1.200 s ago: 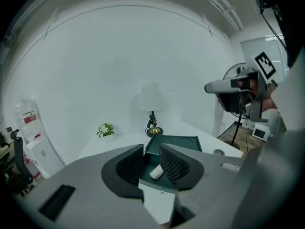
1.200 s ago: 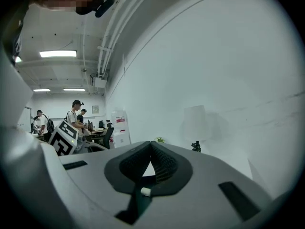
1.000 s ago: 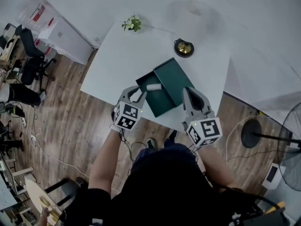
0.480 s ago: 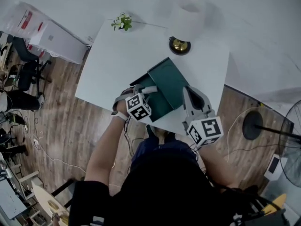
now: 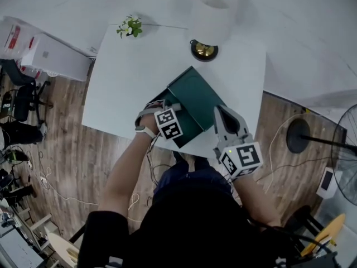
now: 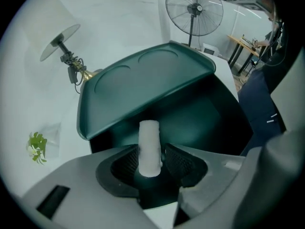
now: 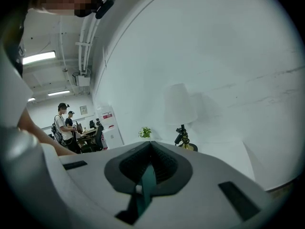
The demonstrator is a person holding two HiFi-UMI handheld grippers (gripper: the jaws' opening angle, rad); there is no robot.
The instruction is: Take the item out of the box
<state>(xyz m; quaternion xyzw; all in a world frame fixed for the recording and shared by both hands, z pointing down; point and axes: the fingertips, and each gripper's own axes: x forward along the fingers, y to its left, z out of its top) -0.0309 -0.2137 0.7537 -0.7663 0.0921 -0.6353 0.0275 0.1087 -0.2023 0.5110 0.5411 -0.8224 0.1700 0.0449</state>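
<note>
A dark green box (image 5: 195, 96) sits near the front edge of the white table (image 5: 125, 88), its lid (image 6: 143, 87) tilted up over the dark inside (image 6: 205, 123). My left gripper (image 5: 166, 105) reaches in from the left. It is shut on a small white cylinder (image 6: 149, 147), which stands upright between the ribbed pads (image 6: 178, 163) just above the box's opening. My right gripper (image 5: 219, 111) is at the box's right side. In the right gripper view it (image 7: 148, 168) is shut on a thin green edge of the box (image 7: 144, 187).
A lamp with a white shade (image 5: 212, 15) and brass base (image 5: 203, 50) stands behind the box. A small green plant (image 5: 129, 27) sits at the table's far left corner. A standing fan (image 5: 346, 149) is on the wooden floor to the right. People (image 7: 62, 125) stand far off.
My left gripper moved right from beside the box into its opening and closed on the white cylinder. The right gripper stayed at the box's right side.
</note>
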